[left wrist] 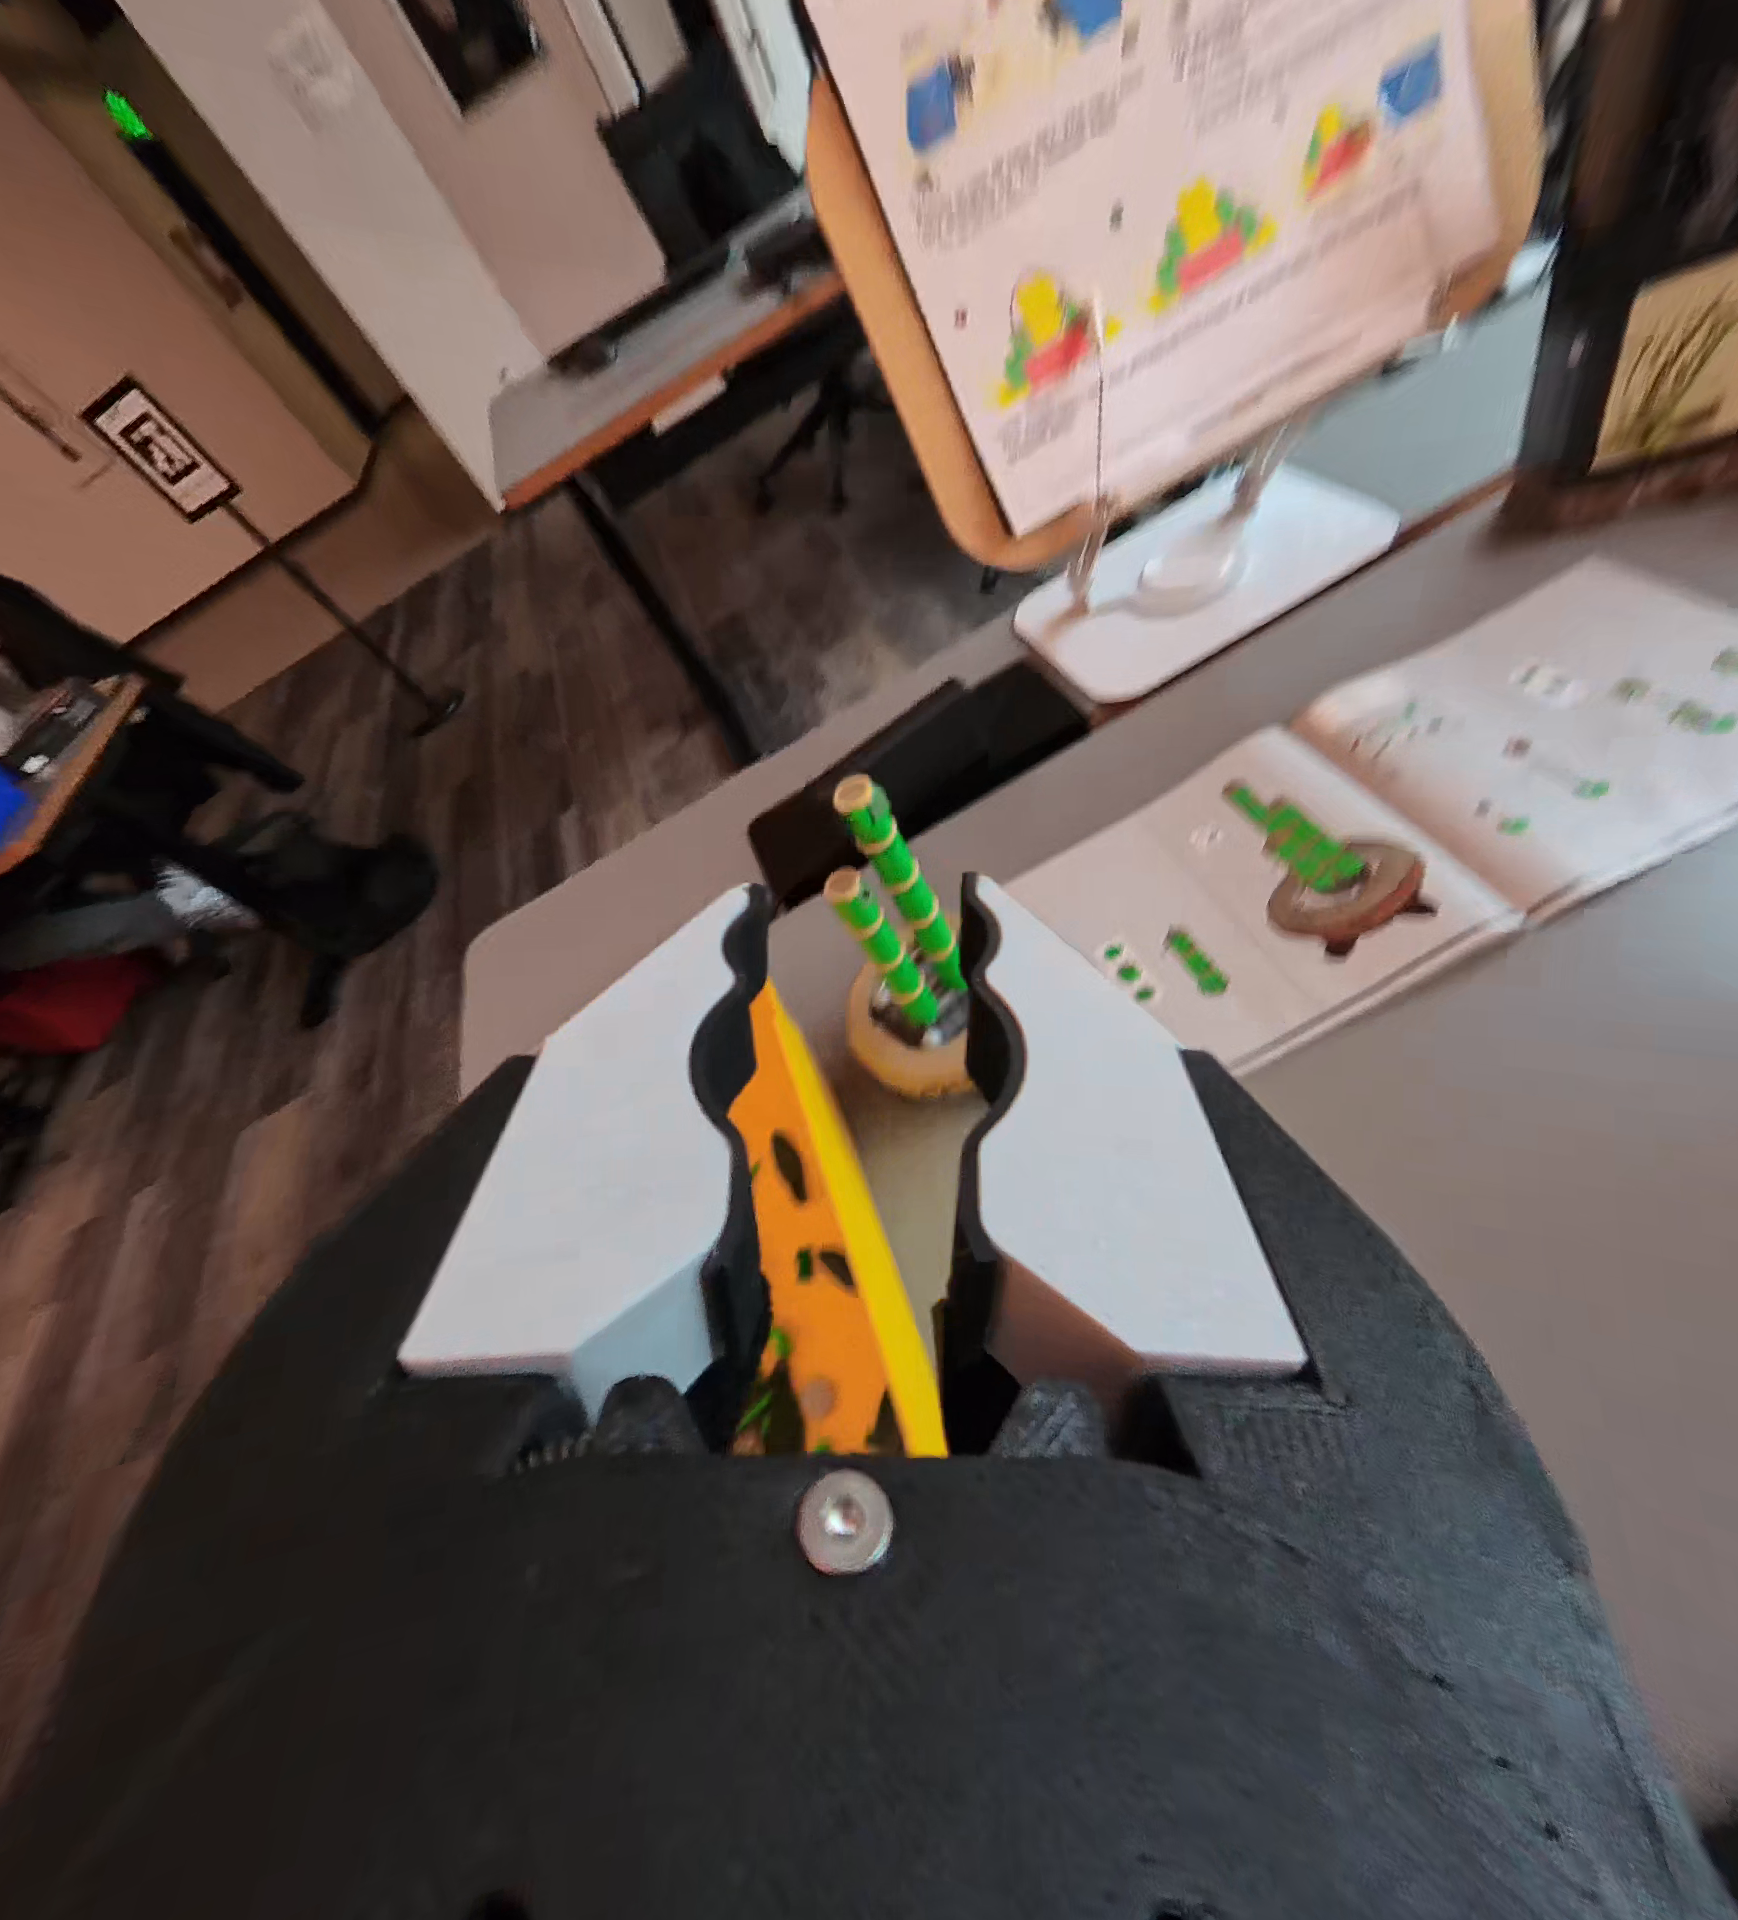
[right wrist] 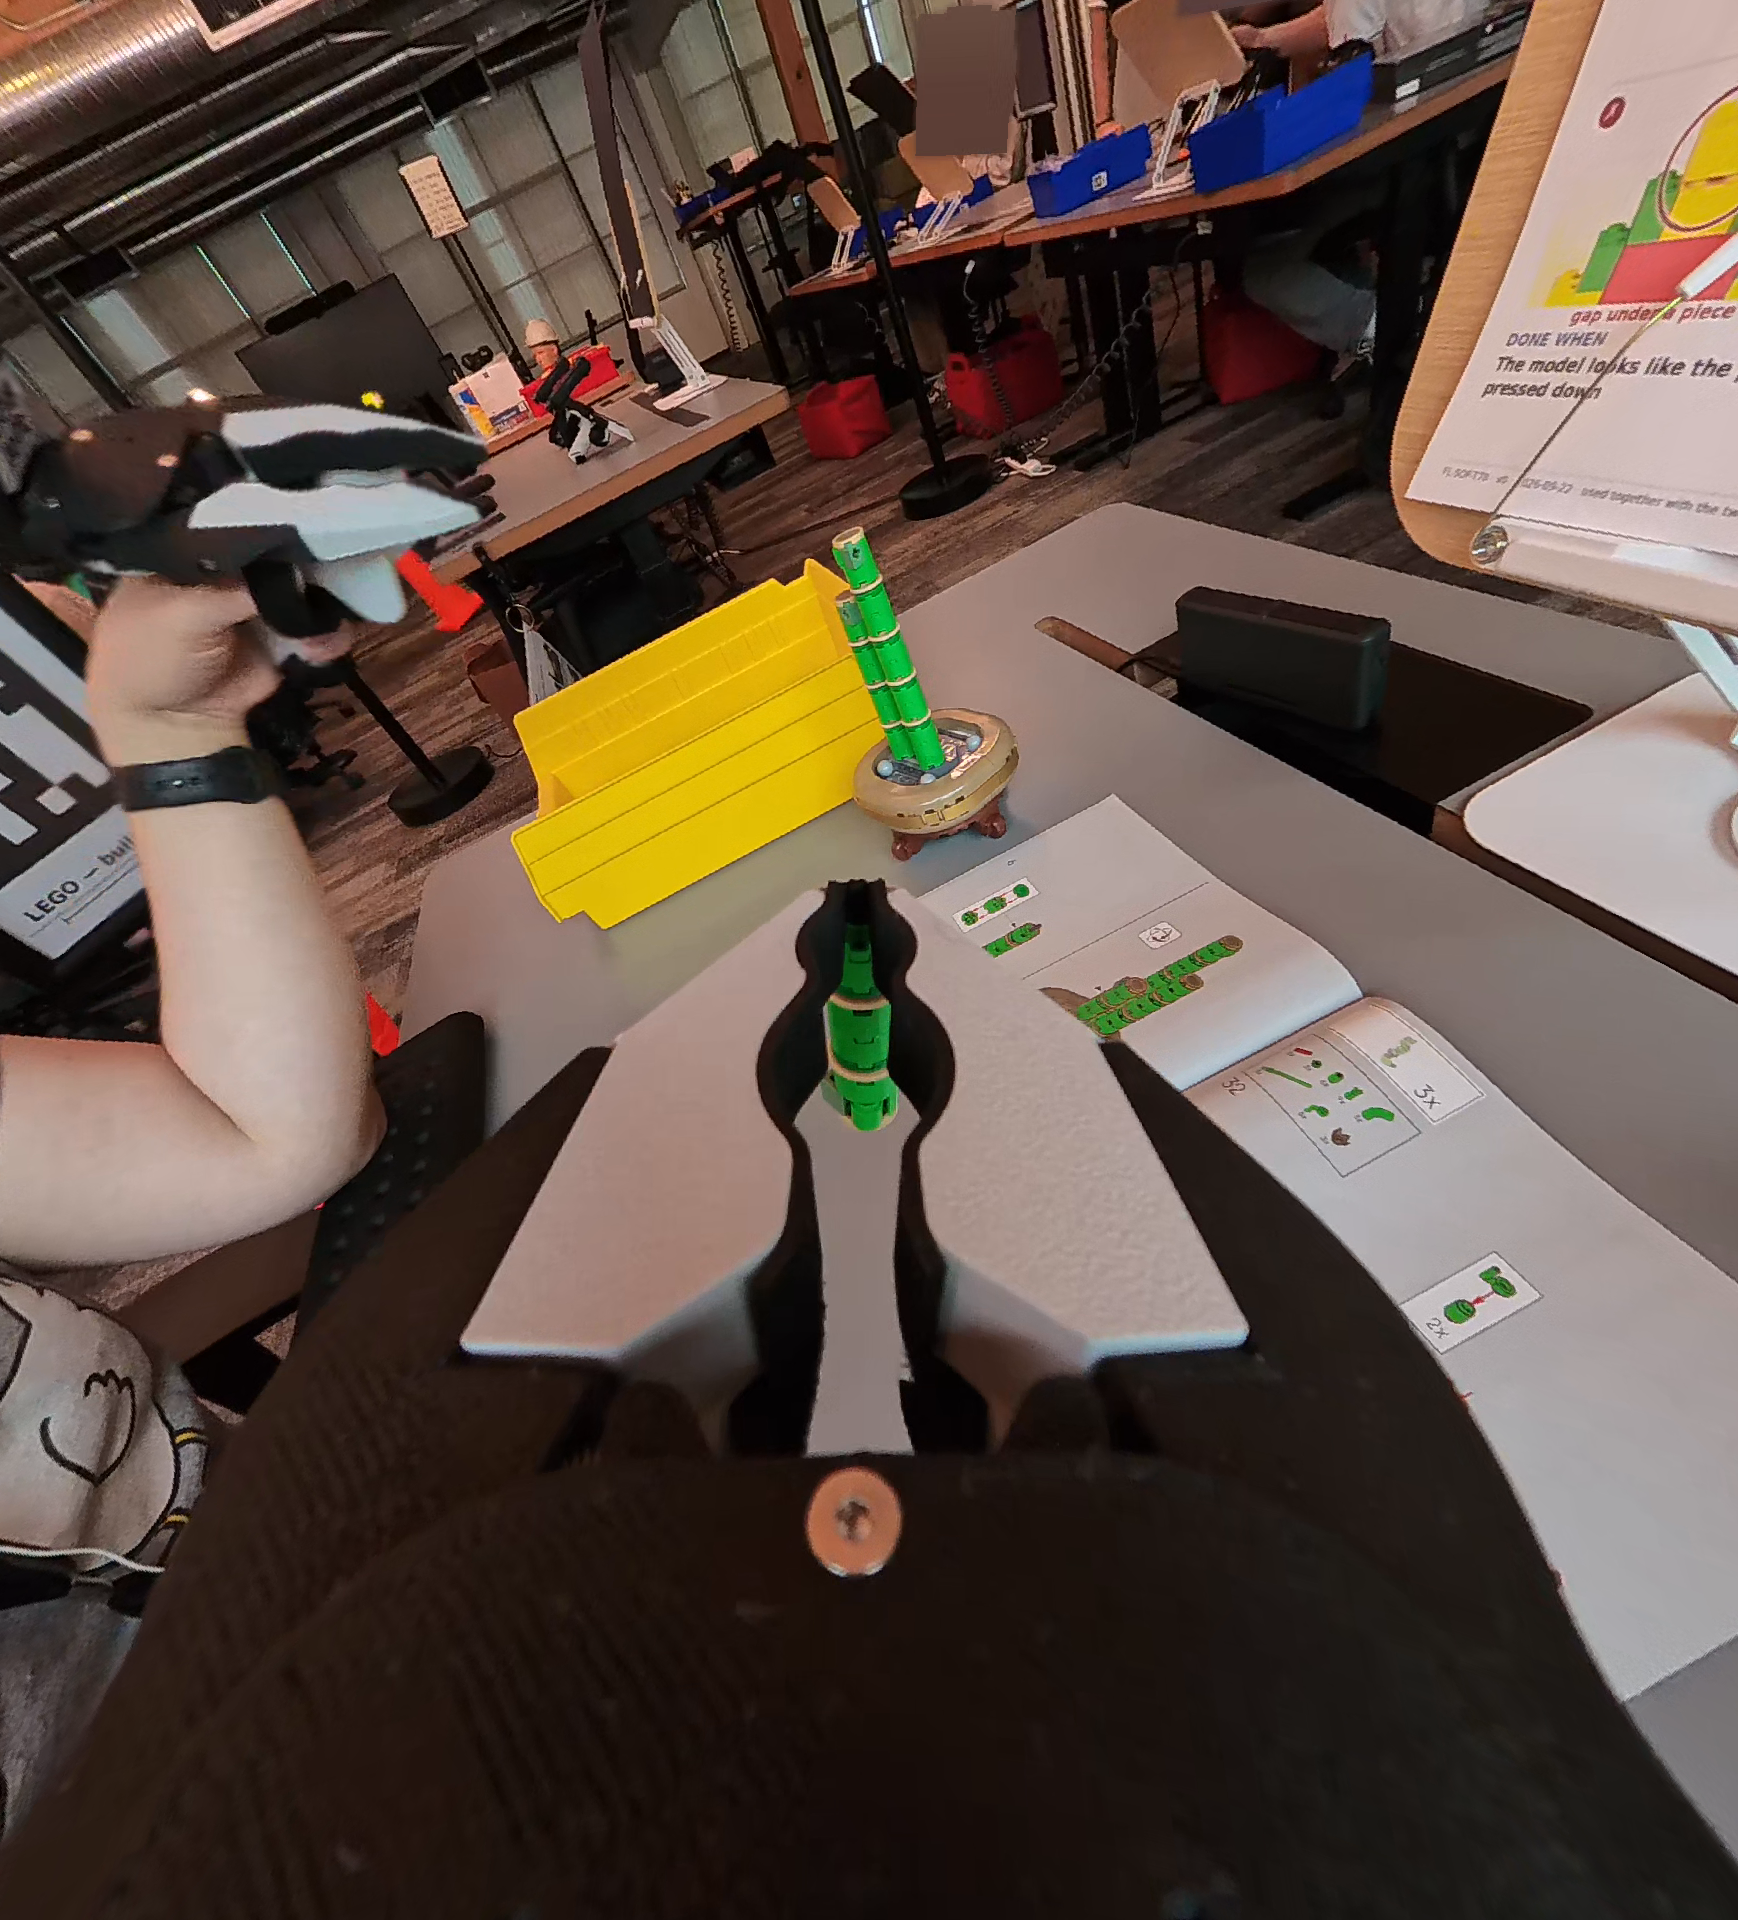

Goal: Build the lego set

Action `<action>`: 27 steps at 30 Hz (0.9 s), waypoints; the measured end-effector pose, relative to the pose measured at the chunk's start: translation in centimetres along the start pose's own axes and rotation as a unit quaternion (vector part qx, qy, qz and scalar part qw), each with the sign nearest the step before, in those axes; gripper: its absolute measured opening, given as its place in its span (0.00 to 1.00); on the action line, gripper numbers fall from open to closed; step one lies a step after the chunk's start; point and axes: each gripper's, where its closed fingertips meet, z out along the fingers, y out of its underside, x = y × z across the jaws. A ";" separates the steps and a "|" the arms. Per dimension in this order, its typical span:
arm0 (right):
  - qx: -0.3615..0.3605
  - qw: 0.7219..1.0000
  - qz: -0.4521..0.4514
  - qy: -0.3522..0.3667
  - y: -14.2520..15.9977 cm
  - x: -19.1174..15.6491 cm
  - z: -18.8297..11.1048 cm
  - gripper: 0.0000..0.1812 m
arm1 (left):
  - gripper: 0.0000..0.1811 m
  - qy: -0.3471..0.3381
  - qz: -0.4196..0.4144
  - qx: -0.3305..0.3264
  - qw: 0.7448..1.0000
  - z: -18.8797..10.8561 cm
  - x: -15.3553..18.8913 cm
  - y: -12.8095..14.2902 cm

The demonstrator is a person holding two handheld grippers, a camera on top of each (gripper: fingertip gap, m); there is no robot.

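The lego model (right wrist: pixel 932 769) is a tan round base on brown feet with two upright green bamboo stalks (right wrist: pixel 880 644), standing on the grey table. My right gripper (right wrist: pixel 857 891) is shut on a short green bamboo stalk piece (right wrist: pixel 857 1039), held above the table in front of the model. My left gripper (left wrist: pixel 865 899) is open and empty. A hand holds it raised in the air at the left (right wrist: pixel 429 488). Between its fingers the left wrist view shows the model (left wrist: pixel 912 1039) and the yellow bin (left wrist: pixel 823 1195) below it.
A yellow parts bin (right wrist: pixel 699 748) stands just left of the model. An open instruction booklet (right wrist: pixel 1260 1039) lies to the right. A black box (right wrist: pixel 1280 655) sits behind. A stand with an instruction sheet (right wrist: pixel 1623 312) rises at the far right. The person's arm (right wrist: pixel 221 1039) is at the left. There is about 30 cm between the tips of the two grippers.
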 end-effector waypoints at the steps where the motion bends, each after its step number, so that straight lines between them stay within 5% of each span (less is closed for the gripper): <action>1: 0.001 1.000 0.000 0.000 0.0 0.0 -0.1 0.01 | 0.22 0.002 -0.022 0.021 1.000 0.7 -0.6 -0.3; 5: 0.003 1.000 -0.003 0.000 -0.2 -0.2 -0.2 0.01 | 0.35 0.010 -0.113 0.074 0.991 3.7 -2.8 0.1; 9: 0.002 1.000 -0.004 0.000 -0.2 -0.1 -0.2 0.01 | 0.47 0.017 -0.142 0.034 0.989 6.7 -3.0 2.8; 19: -0.002 1.000 0.001 0.001 0.2 0.2 0.0 0.01 | 0.30 0.080 -0.155 -0.039 0.984 11.2 0.0 6.5; 27: -0.007 1.000 0.005 0.000 0.5 0.5 0.1 0.01 | 0.32 0.099 -0.128 -0.156 0.974 11.8 1.7 10.6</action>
